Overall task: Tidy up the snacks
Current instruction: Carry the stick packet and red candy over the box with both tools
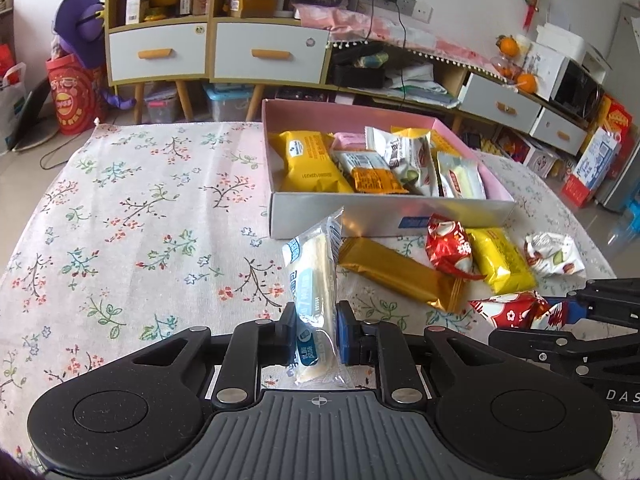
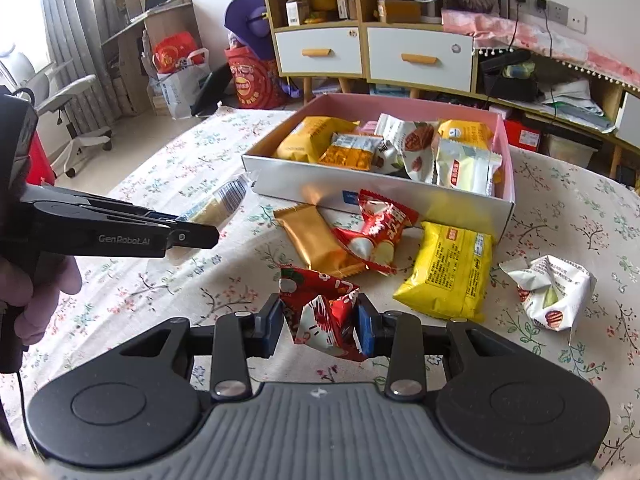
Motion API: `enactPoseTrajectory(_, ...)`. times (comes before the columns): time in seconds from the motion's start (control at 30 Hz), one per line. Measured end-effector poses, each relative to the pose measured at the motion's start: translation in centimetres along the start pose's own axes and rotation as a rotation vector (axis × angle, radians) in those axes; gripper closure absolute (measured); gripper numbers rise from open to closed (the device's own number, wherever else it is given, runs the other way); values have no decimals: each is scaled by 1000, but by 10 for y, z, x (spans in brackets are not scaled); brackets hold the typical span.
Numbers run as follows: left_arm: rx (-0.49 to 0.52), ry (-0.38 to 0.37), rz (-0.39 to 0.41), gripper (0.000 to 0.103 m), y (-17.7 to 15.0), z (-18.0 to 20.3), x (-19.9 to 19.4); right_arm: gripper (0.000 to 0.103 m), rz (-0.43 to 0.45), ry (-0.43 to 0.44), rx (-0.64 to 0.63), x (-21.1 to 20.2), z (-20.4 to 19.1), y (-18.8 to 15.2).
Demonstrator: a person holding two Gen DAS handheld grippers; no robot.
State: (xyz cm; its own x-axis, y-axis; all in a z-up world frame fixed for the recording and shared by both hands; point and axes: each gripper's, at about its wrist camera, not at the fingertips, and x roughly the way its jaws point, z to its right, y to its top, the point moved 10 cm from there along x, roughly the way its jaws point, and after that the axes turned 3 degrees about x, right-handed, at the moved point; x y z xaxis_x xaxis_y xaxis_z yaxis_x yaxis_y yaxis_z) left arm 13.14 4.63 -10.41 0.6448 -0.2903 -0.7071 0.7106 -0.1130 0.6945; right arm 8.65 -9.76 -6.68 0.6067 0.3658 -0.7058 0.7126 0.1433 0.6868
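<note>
— On the table (image 1: 132, 200)?
— Floral cloth, with a pink box (image 1: 392, 216) at the far right, half filled with packets.
— Loose ones?
— Just near the box: gold bar (image 2: 316, 244), yellow pack (image 2: 448, 272), red pack (image 2: 380, 232), white wrapper (image 2: 556, 292) farthest right.
— Left gripper (image 1: 316, 336)?
— Clamped on a pale blue-and-white bar (image 1: 312, 292), held upright, near the box's left corner.
— Right gripper (image 2: 320, 328)?
— Pinching a crumpled red-and-white pack (image 2: 316, 312), lifted off the cloth, nearest of all.
</note>
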Motion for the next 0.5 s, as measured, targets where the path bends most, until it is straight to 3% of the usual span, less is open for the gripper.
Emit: enactPoseTrajectory(0.5,-93,-34,69,86,35,5,-10,69,88,-18,92,-8,19,40)
